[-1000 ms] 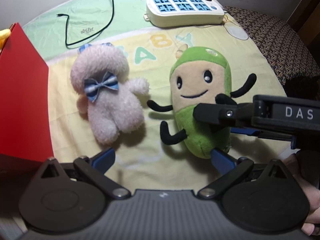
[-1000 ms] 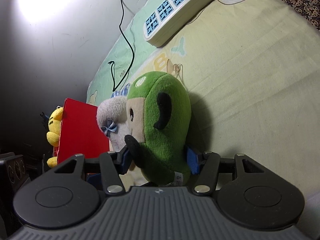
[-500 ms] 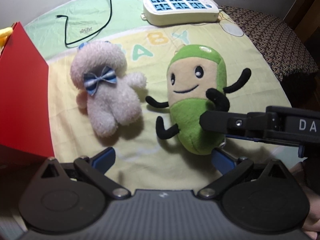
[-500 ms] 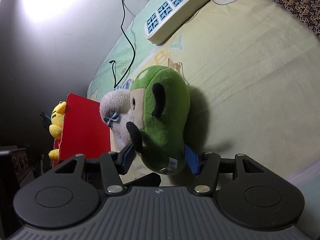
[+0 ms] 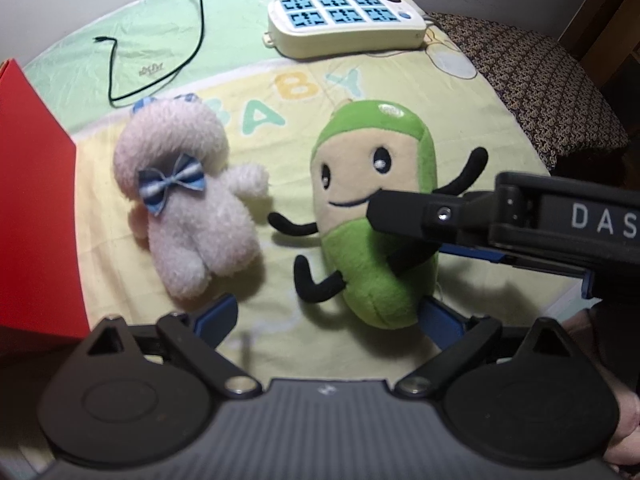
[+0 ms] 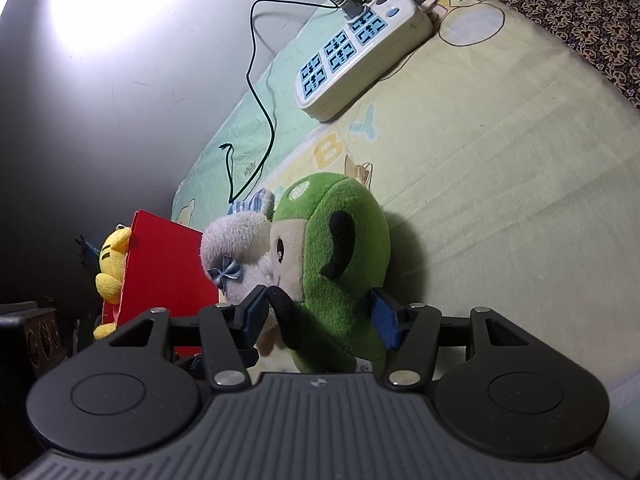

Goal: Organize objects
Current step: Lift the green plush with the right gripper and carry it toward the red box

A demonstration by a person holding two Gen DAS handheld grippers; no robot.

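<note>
A bed [image 5: 472,92] with a pale yellow-green "BABY" sheet is carrying a white plush [image 5: 188,204] lying left, a green plush [image 5: 376,216] lying right, a power strip [image 5: 344,24] sitting far, and a black cable [image 5: 160,80] trailing far left.

yellow plush [image 6: 111,258] half behind red box [image 6: 166,270]

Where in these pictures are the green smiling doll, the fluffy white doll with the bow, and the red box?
green doll [image 5: 372,184]: left wrist view, on its face.
white doll [image 5: 200,220]: left wrist view, on its body.
red box [image 6: 164,268]: right wrist view, on its side wall.
</note>
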